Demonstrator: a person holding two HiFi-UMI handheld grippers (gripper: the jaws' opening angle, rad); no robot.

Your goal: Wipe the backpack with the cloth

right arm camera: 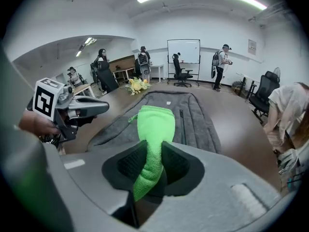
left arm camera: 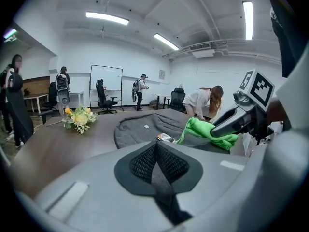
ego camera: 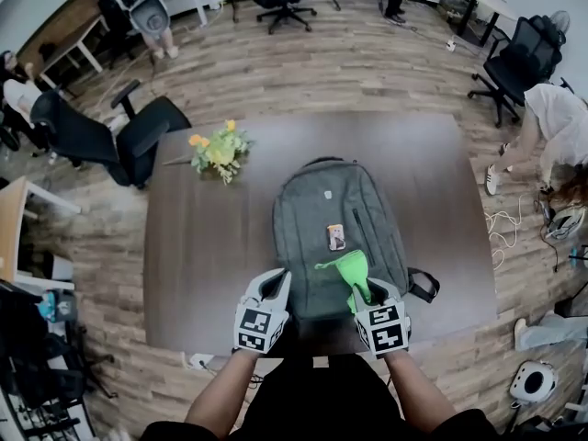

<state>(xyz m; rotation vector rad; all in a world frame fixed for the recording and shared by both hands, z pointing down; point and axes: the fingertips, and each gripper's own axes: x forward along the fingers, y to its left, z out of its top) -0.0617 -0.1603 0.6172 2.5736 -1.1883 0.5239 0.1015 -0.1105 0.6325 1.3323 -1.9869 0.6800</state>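
Backpack (ego camera: 312, 214): grey, laid flat at the middle of the dark table (ego camera: 202, 274).
Cloth (ego camera: 347, 268): green, clamped between the closed fingers of the right gripper (right arm camera: 149, 170), its free end draped on the backpack's near part.
Left gripper (left arm camera: 157, 166): fingers pressed together, nothing held, kept at the backpack's near left corner.
Obstruction: a small packet (ego camera: 336, 237) is seen on the backpack just beyond the cloth.
Surroundings: yellow flowers (ego camera: 219, 152) at the far left of the table.

One table (ego camera: 441, 209) is bearing one backpack (ego camera: 317, 214), one cloth (ego camera: 349, 269), one card (ego camera: 336, 237), one flower bunch (ego camera: 219, 152) — one left gripper (ego camera: 277, 279), one right gripper (ego camera: 362, 294) are hovering over it.
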